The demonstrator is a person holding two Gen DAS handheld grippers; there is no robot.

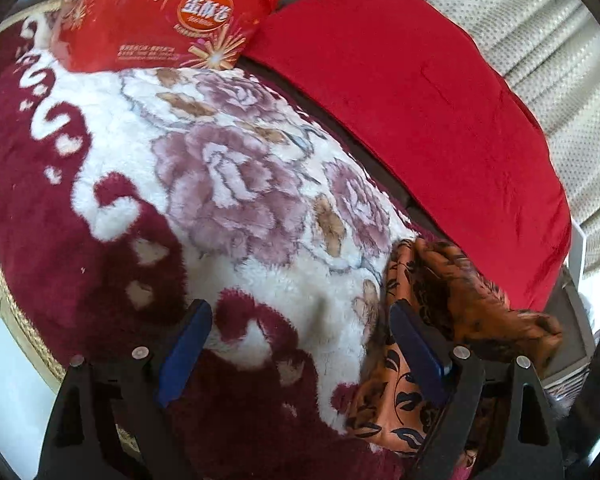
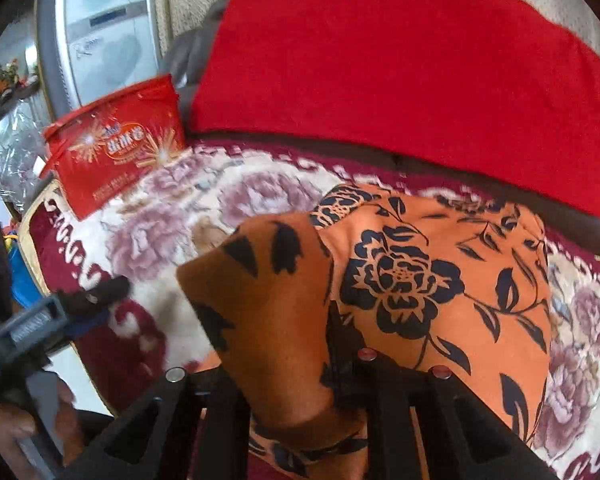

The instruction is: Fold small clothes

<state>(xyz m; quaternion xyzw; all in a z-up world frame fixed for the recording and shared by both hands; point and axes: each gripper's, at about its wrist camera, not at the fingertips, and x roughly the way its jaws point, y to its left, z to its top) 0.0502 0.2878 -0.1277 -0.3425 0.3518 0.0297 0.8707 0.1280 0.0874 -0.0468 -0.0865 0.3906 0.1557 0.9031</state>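
Folding the orange cloth with black flowers [image 2: 440, 280]

Right tool [image 2: 296, 392] pinches its lifted edge; lay it flat beside the red snack bag [image 2: 112, 148]. Left tool [image 1: 300, 340] gapes empty.

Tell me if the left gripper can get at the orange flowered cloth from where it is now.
Probably yes: the left gripper is open and the orange flowered cloth lies beside its right finger, with nothing between them.

red bag [image 1: 160, 16], Chinese brand lettering (blurred)

L gripper [image 1: 300, 320] jaws wide, empty; R gripper [image 2: 296, 392] jaws clamped tight.
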